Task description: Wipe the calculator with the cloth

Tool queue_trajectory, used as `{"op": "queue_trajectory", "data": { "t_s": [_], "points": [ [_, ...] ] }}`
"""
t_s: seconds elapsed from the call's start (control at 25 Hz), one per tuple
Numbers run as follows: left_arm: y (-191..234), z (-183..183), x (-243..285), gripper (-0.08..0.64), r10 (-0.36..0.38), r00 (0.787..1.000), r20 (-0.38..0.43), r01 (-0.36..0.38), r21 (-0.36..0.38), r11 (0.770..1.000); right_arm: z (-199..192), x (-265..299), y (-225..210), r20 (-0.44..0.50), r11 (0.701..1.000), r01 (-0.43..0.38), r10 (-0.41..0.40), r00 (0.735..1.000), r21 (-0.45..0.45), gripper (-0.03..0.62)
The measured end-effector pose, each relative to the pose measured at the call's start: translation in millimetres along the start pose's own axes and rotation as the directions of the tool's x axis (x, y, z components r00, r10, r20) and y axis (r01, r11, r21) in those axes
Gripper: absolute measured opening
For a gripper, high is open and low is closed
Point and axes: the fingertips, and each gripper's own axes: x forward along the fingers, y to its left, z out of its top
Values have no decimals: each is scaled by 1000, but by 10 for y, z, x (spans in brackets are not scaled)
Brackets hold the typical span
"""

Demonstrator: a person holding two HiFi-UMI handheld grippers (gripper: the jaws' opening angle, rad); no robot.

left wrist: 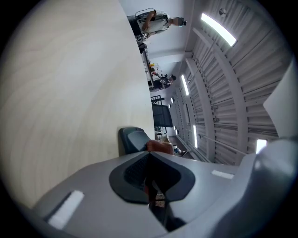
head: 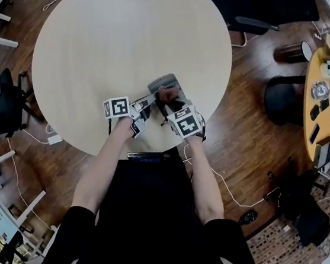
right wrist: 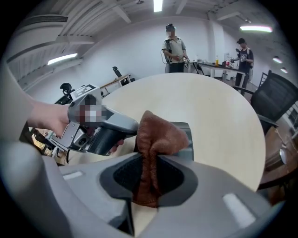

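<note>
Your right gripper [right wrist: 150, 160] has its jaws pinching the brown cloth [right wrist: 156, 135] by a gathered fold. The free bunch of it stands out past the tips and sits over the dark grey calculator [right wrist: 185, 131]. The calculator lies flat on the pale round counter [head: 105, 37], close to the edge nearest you.

Your left gripper [head: 151, 101] comes in low from the left with its jaws pressed together and nothing between them. Its tip is at the calculator's side, but you cannot tell whether it touches.

Expect the cloth to be soft, limp and light. It will fold and drag rather than push, so the bunch beyond the jaws should do the wiping. Your grip near the middle of the fold looks deep enough that it is unlikely to pull free.

The calculator is probably light, stiff plastic on a smooth counter, so it may slide or spin under a sideways stroke. Steady it at an outer edge or corner with the closed left tips, not on the keys or display, which are the parts likeliest to mark. Keep the pressure light so the hard jaws stay off the casing.
</note>
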Motion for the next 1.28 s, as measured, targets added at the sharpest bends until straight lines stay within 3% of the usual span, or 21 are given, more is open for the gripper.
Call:
{"op": "queue_trajectory", "data": {
  "t_s": [0.12, 0.24, 0.44, 0.56, 0.76, 0.92, 1.08, 1.2, 1.28],
  "points": [
    [-20, -15, 28, 5, 7, 1000, -6, -7, 3, 1000, -40, -72, -244, 6, 998, 36, -37, 999, 57, 89],
    [-221, -5, 153, 5, -50, 999, -4, 50, 22, 998, -18, -186, -445, 34, 991, 70, -74, 997, 111, 89],
    [-269, -50, 407, 5, -53, 998, -38, 54, 20, 998, 18, -90, -379, 36, 993, -3, -1, 999, 114, 89],
    [-221, -49, 427, 5, -25, 999, -36, 26, 21, 999, -14, -96, -503, 47, 987, -1, -7, 999, 163, 89],
    [-52, -54, 415, 5, 59, 997, -45, -57, 31, 998, -149, -269, -965, 68, 939, 62, -91, 994, 337, 89],
    [-320, -53, 481, 5, -48, 998, -36, 49, 27, 998, -107, -474, -1215, 108, 902, 88, -147, 983, 422, 89],
    [-542, -210, 687, 5, -139, 985, -105, 144, 37, 989, 38, -499, -1179, 144, 915, 45, -112, 983, 400, 89],
    [-500, -392, 852, 5, -119, 978, -174, 127, 39, 991, 34, -361, -1043, 107, 938, -10, -29, 994, 347, 89],
    [-416, -488, 922, 5, -85, 973, -215, 97, 46, 994, -28, -325, -1079, 91, 937, -2, -31, 995, 349, 89]
  ]
}}
